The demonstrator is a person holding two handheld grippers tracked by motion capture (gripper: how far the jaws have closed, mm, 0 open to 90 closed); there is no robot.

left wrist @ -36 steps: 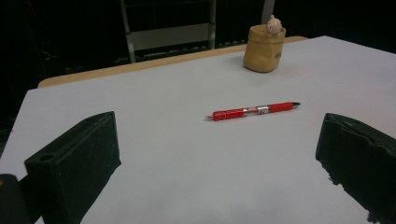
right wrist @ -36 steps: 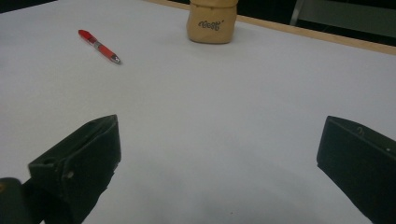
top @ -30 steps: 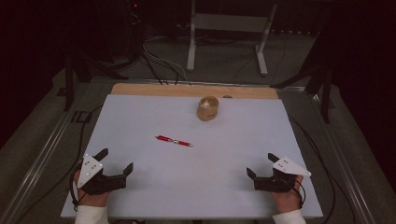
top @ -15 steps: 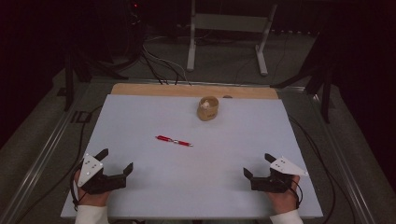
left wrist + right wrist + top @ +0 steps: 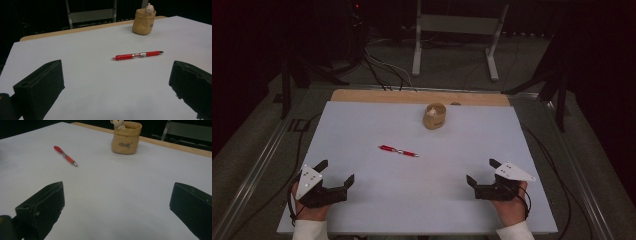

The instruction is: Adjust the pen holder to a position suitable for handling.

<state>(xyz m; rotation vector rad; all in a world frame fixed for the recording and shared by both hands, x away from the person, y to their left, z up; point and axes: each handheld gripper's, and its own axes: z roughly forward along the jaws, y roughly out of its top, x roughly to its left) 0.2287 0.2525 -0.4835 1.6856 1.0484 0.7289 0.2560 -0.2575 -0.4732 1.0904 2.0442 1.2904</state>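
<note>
We see a slim red plastic pen point(image 5: 398, 150) lying flat near the middle of the pale grey table top point(image 5: 377, 120), touching nothing else. From the left gripper view the pen point(image 5: 137, 55) shows a clear section with a silver band partway along its barrel and a dark tip at one end. Beyond it, toward the far wooden edge point(image 5: 377, 95), stands a small tan pouch-shaped holder point(image 5: 434, 116) with a little white figure peeking over its rim point(image 5: 117, 123) and dark lettering on its side. We find the left gripper point(image 5: 335, 173) low at the near left corner and the right gripper point(image 5: 482, 172) at the near right, each with jaws spread wide and holding nothing, both well apart from the pen.
</note>
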